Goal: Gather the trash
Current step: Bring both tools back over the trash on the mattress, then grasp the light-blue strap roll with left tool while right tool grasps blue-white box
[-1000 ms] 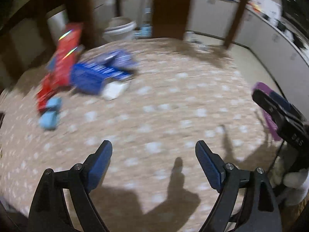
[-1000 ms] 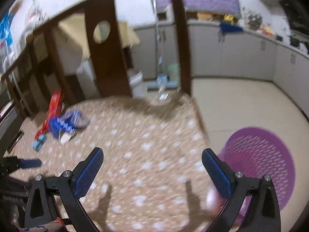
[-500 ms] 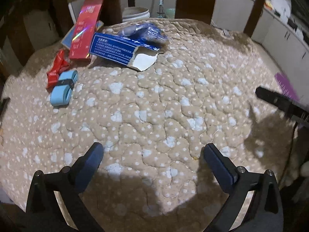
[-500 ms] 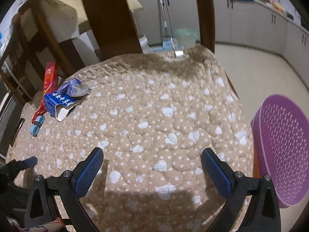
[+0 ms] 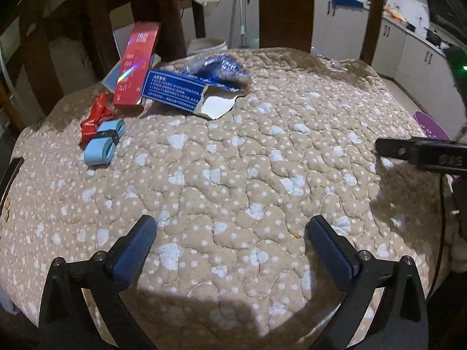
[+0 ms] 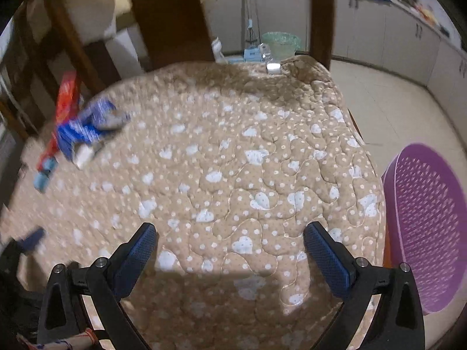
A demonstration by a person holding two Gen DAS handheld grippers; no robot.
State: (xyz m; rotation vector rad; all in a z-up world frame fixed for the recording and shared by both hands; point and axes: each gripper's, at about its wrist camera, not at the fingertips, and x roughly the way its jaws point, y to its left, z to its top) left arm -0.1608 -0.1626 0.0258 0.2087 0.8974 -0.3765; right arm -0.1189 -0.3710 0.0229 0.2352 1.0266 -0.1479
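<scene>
- Both pairs of my blue-padded fingers stand wide apart with nothing between them: the left gripper and the right gripper each hang over the near part of the bench.
- Under them lies a beige quilted cover with pale blue hearts and white dots, bare around my fingers.
- Far across it, at the back left, the trash sits in a cluster: a torn blue cardboard box with white print, open end toward the middle, with a crumpled blue plastic wrapper just behind it.
- Beside the box on its left stands a long red carton, tilted, resting on a flat light blue item I cannot identify.
- Nearer me from that, a crumpled red wrapper touches two light blue rolls held by a dark band.
- Off the bench's right edge, lower down, is a round purple perforated plastic basket.
- In the right wrist view the trash cluster is blurred.
</scene>
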